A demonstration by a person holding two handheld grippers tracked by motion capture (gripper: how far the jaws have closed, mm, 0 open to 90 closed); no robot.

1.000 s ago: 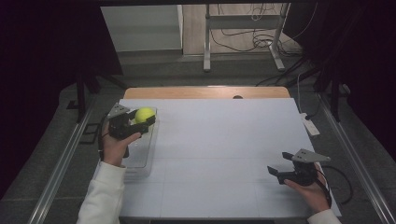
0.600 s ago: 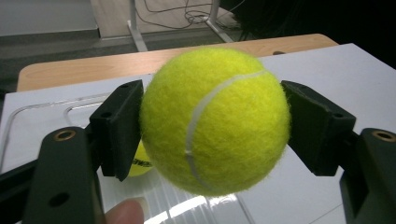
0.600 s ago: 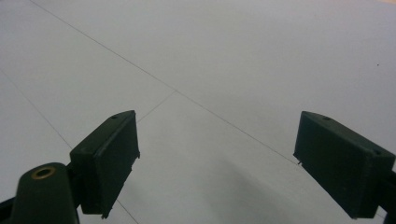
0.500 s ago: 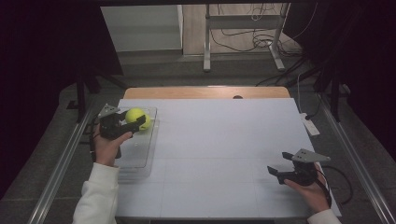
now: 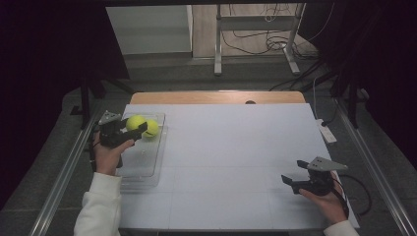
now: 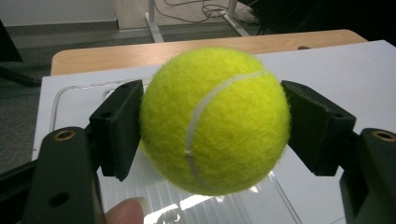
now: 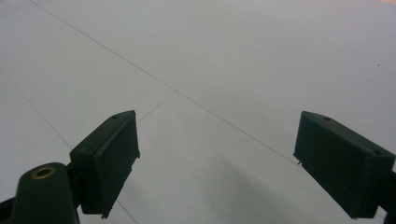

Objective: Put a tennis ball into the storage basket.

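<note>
Left gripper (image 6: 212, 126): our pads are clamped on the two sides of a tennis ball (image 6: 215, 120), ball sits squarely between the jaws, seam running as a curved line from upper right to lower middle in the left gripper view; a ball has no long axis to speak of. In the high view we hold this ball (image 5: 134, 123) at left of centre, over the far end of a clear plastic tray (image 5: 147, 164), with a second tennis ball (image 5: 151, 129) just beside it to the right, inside the tray near its far rim; whether the two balls touch we cannot tell. Tray lies lengthwise along the left edge of the white table (image 5: 236, 152), close to that edge, so little room on the left; the whole middle of the table is open surface. Left hand (image 5: 109, 152) comes in from the lower left. Right gripper (image 7: 219, 158): jaws stand wide apart, nothing between them, bare white tabletop below. In the high view we see it (image 5: 295, 182) at lower right, near the table's near and right edges, well apart from the tray, jaws pointing toward frame left. Wooden table edge (image 5: 216, 97) shows along the far side.
</note>
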